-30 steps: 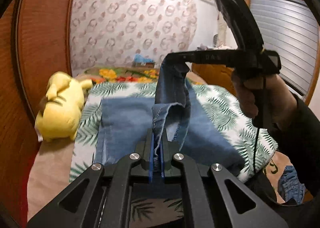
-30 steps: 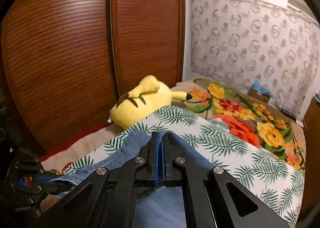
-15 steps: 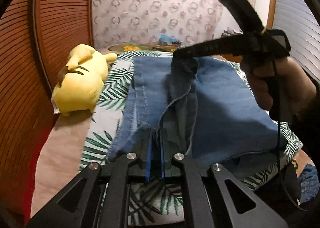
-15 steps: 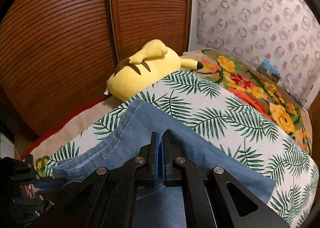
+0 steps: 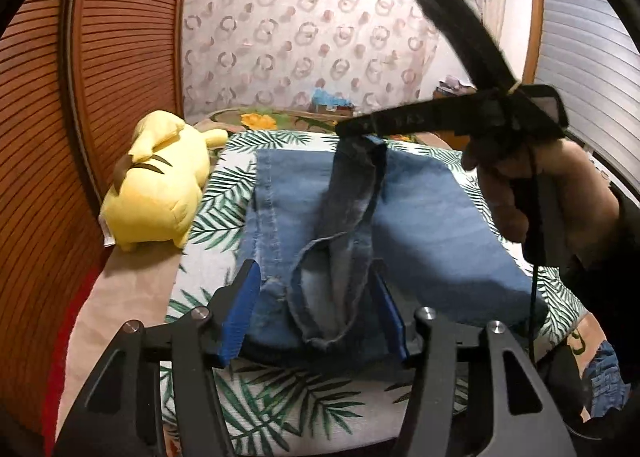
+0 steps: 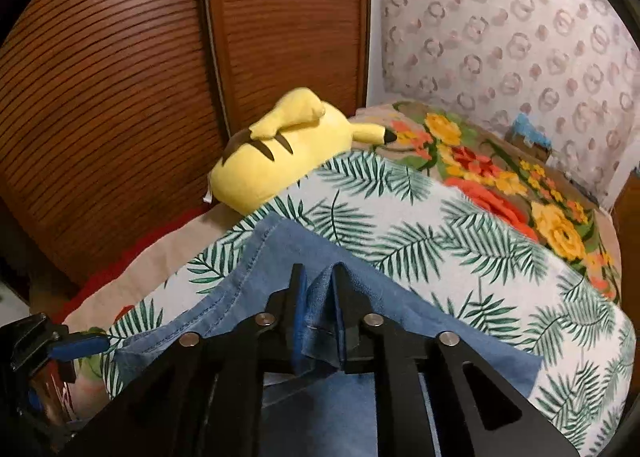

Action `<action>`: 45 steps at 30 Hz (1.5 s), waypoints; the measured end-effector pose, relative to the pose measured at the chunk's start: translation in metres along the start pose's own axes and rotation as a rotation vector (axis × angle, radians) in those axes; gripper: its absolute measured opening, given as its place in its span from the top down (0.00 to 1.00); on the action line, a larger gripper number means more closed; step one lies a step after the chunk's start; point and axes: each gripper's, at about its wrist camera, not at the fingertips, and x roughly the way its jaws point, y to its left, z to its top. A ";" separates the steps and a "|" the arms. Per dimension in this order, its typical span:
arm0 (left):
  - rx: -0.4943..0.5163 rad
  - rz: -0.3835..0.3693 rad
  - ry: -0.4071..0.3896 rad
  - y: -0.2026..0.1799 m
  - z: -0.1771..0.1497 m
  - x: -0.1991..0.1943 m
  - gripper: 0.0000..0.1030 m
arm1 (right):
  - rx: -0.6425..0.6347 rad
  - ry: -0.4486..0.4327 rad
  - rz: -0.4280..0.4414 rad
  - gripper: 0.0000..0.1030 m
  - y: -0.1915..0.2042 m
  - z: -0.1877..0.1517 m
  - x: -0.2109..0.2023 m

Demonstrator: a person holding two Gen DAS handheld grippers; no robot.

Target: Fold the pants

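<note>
The blue jeans (image 5: 424, 225) lie folded on the leaf-print sheet. My left gripper (image 5: 316, 289) is open, its blue-padded fingers (image 5: 240, 297) spread on either side of a loose hem that rests on the pile. My right gripper (image 5: 352, 133) hangs over the far part of the jeans and still pinches a raised strip of denim (image 5: 356, 181). In the right wrist view, the right gripper (image 6: 319, 285) has its jaws slightly parted with the denim fold (image 6: 320, 321) between them. The left gripper (image 6: 80, 343) shows at the lower left.
A yellow plush toy (image 5: 156, 185) lies at the left beside the wooden slatted wardrobe (image 5: 80, 97). A floral blanket (image 6: 500, 177) covers the far part of the bed. More denim (image 5: 608, 381) lies off the bed's right edge.
My left gripper has opened and let go of the hem, which now lies on the pile. Both grippers have come down with the cloth; the right jaws have parted slightly.
</note>
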 end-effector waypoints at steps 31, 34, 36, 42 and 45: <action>-0.016 0.106 0.082 0.024 -0.018 0.028 0.45 | -0.026 0.114 0.063 0.69 0.023 -0.028 0.060; -0.018 0.108 0.075 0.025 -0.017 0.025 0.45 | -0.019 0.108 0.060 0.69 0.019 -0.030 0.061; -0.022 0.109 0.070 0.026 -0.016 0.024 0.45 | -0.004 0.099 0.057 0.69 0.012 -0.030 0.058; -0.018 0.098 0.060 0.021 -0.011 0.023 0.45 | 0.007 0.049 0.023 0.69 0.004 -0.041 0.013; -0.007 0.091 0.052 0.015 -0.008 0.021 0.45 | 0.019 0.011 0.011 0.69 -0.004 -0.059 -0.013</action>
